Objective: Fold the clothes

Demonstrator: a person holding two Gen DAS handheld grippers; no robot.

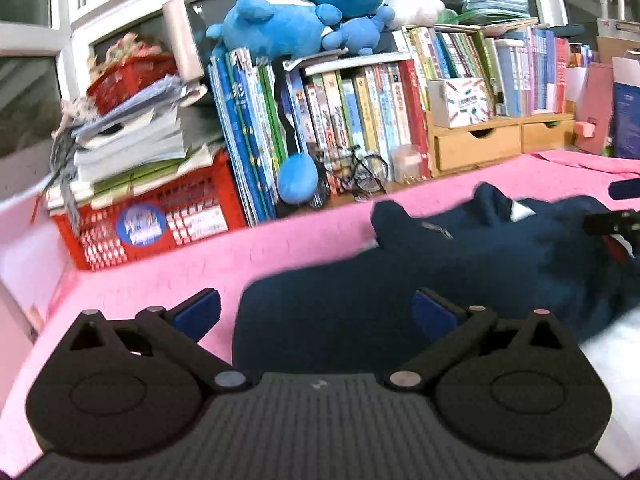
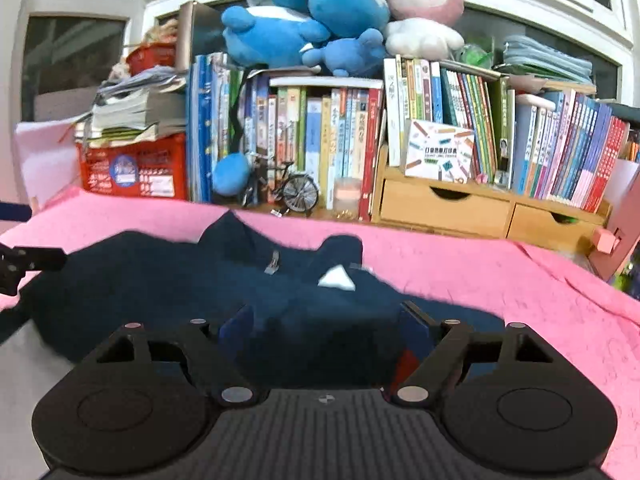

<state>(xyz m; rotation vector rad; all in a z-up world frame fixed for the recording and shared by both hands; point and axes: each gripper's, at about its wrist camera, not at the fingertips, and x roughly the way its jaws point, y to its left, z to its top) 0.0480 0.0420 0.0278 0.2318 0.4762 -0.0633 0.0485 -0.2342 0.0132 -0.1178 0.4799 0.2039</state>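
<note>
Left-wrist and right-wrist views of one moment. The dark navy fabric garment (image 1: 460,264), zipped and with a small white tag showing, lies crumpled on the pink cloth-covered desk (image 1: 168,276); it fills the centre and right of the left-wrist view and the centre and left of the right-wrist view. My left gripper (image 1: 316,312) has its jaws wide apart above the garment's near left edge, with nothing pinched between the blue pads. My right gripper (image 2: 328,328) also has its jaws apart, over a dark fold of the cloth; I see no pad pressing on it.

Behind the desk, across the upper half of both views, stand a row of upright books (image 2: 332,140), a red plastic crate (image 1: 152,216) stacked with papers, blue plush toys (image 2: 304,12) and a small black model bicycle (image 2: 288,192).

Risks, as I judge them: the garment is bunched, so closing here could catch several layers at once and give a skewed fold. Pulling the cloth towards the top of the frame could sweep the bicycle over. Uneven pulls by the two grippers could drag the pink cover.
</note>
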